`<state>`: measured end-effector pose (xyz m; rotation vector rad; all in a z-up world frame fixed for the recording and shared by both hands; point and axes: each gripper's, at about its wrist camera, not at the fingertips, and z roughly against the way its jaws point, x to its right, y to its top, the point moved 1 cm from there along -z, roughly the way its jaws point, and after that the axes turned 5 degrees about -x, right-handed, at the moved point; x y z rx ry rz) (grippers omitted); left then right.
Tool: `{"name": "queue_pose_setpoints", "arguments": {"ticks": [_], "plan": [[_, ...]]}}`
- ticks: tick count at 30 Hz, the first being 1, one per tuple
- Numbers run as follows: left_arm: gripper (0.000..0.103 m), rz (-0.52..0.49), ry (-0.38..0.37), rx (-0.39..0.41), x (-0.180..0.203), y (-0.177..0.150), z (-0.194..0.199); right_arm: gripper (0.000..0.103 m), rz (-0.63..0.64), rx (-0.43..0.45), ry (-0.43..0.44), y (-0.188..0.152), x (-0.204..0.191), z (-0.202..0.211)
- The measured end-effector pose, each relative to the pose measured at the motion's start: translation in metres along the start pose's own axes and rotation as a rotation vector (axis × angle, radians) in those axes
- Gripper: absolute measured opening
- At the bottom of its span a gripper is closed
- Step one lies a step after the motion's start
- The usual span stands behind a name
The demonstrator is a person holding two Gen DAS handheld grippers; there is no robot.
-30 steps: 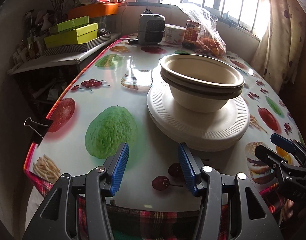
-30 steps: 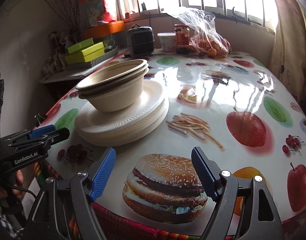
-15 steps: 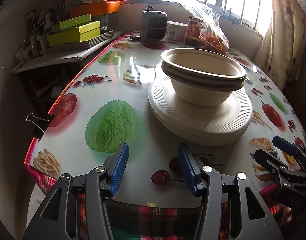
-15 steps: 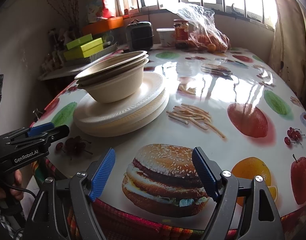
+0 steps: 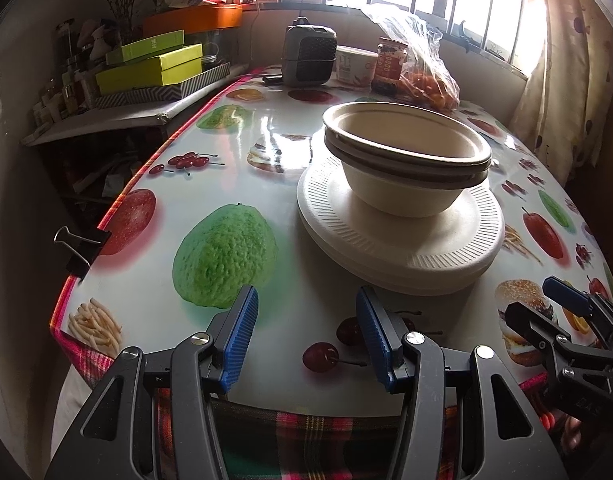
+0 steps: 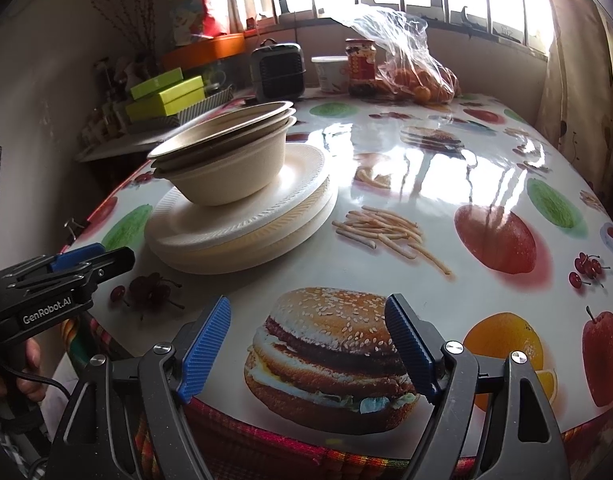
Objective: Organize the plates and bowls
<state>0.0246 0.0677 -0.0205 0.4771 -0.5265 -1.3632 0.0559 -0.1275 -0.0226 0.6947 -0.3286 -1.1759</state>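
On the worktop (image 5: 266, 160), right of centre in the left view, nested bowls (image 5: 406, 160) sit on stacked plates (image 5: 398, 248), likely light, stiff, crushable paper pulp best pinched at the rim, while both the left hand-held gripper (image 5: 306, 340) and the right hand-held gripper (image 6: 306, 348) hover open and empty at the near edge

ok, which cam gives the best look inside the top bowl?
Left wrist view: it looks down into the top bowl, showing its bare inner wall and full rim. The right wrist view sees the bowls from lower, side-on: rims and outer wall only, the inside mostly hidden.
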Motion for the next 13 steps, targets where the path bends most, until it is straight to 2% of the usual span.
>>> {"name": "queue_pose_setpoints", "arguments": {"ticks": [13], "plan": [[0.052,0.008,0.002,-0.005,-0.0019,0.0016,-0.0018,0.08,-0.002,-0.001,-0.001,0.0013,0.0016,-0.0002]]}}
